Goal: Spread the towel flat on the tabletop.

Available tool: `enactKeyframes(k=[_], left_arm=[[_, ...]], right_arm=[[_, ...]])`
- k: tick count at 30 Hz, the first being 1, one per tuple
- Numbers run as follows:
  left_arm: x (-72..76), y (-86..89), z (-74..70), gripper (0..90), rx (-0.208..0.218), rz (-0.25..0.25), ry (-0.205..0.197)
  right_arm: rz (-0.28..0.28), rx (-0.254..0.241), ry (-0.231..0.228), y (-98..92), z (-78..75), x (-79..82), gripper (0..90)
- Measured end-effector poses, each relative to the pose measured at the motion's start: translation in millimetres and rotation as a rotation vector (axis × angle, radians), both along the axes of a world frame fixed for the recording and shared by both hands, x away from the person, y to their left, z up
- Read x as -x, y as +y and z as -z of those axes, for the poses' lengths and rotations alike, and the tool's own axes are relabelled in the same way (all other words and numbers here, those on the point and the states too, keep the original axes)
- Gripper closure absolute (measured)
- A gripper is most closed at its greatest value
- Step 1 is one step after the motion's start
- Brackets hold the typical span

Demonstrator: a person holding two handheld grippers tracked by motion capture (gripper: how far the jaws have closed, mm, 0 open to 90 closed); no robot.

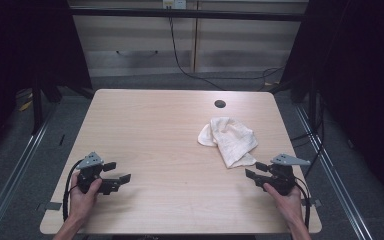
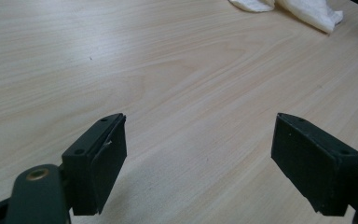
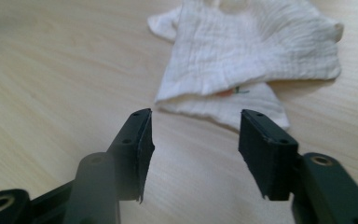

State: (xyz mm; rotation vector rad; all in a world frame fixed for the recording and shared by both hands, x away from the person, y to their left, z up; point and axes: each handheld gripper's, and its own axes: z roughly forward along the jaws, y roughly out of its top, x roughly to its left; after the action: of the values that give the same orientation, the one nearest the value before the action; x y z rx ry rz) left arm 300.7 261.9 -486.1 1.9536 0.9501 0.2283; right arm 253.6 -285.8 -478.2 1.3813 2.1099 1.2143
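A crumpled white cloth [image 1: 228,139] lies on the wooden table [image 1: 170,130], right of centre. My left gripper [image 1: 120,178] rests near the table's front left, held by a hand, its jaws open with nothing between them. My right gripper [image 1: 252,171] sits at the front right, just short of the cloth's near corner, jaws open and empty. In the right gripper view the folded cloth [image 3: 251,60] lies close ahead of the gripper [image 3: 196,149], apart from it. The left gripper view has the cloth [image 2: 303,9] far off at the top edge, beyond the wide gripper [image 2: 198,154].
A round cable hole [image 1: 220,104] is in the table near its far edge. Metal rails [image 1: 25,145] run along the floor on both sides. Cabinets and a hanging cable [image 1: 180,60] stand behind the table.
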Motion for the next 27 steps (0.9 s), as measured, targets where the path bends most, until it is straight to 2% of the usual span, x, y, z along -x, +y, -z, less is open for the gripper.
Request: enactKeyframes(k=[1, 3, 5, 10, 11, 13, 16, 17, 19, 20, 23, 24, 25, 27], left_arm=[[0.4, -0.6, -0.3, 18.0, 0.009, 0.002, -0.002], [1.9, -1.4, -1.0, 17.8, 0.012, 0.016, -0.008], [2.3, -2.8, -0.6, 16.9, 0.014, 0.028, -0.004], [1.1, -1.9, 0.4, 17.4, 0.019, 0.036, 0.002], [1.1, -1.9, 0.4, 17.4, 0.019, 0.036, 0.002], [3.1, -1.4, -0.2, 17.8, 0.017, 0.031, 0.004], [3.8, -2.3, 0.1, 16.7, 0.015, 0.044, 0.015], [5.3, -3.8, -0.7, 18.5, 0.008, 0.031, -0.007], [5.7, -3.6, -1.9, 19.0, 0.012, 0.031, -0.017], [4.9, -3.1, -1.2, 17.9, 0.02, 0.03, -0.004], [4.6, -2.0, -0.1, 19.1, 0.011, 0.018, -0.002], [4.1, -1.2, 0.0, 19.1, 0.012, 0.019, -0.002], [4.0, -0.4, -0.4, 19.0, 0.015, 0.017, -0.003], [3.9, 0.6, -0.7, 18.9, 0.02, 0.017, -0.007]], right_arm=[[-0.007, 0.007, 0.006, 1.9, -0.7, -1.1, 46.0], [-0.035, -0.012, 0.028, 3.8, -2.3, -6.3, 43.5], [-0.037, 0.002, 0.02, 5.9, -6.0, -12.6, 39.0], [-0.095, -0.029, 0.026, 8.5, -11.2, -31.9, 32.0], [-0.092, -0.018, 0.036, 9.3, -11.2, -36.1, 33.1], [-0.09, -0.035, 0.037, 9.0, -10.3, -44.4, 35.1], [-0.08, -0.017, 0.023, 9.7, -10.3, -53.2, 34.3], [-0.069, -0.003, 0.025, 10.6, -10.5, -59.9, 37.9], [-0.062, -0.003, 0.012, 11.0, -9.7, -62.3, 40.1], [-0.059, -0.007, 0.015, 11.1, -8.2, -69.1, 34.9], [-0.064, 0.019, 0.057, 12.0, -9.9, -78.6, 39.5], [-0.064, 0.019, 0.057, 12.0, -9.9, -78.6, 39.5], [-0.078, 0.003, 0.072, 11.3, -12.5, -85.3, 39.0], [-0.073, 0.002, 0.076, 10.8, -14.9, -92.1, 39.0]])
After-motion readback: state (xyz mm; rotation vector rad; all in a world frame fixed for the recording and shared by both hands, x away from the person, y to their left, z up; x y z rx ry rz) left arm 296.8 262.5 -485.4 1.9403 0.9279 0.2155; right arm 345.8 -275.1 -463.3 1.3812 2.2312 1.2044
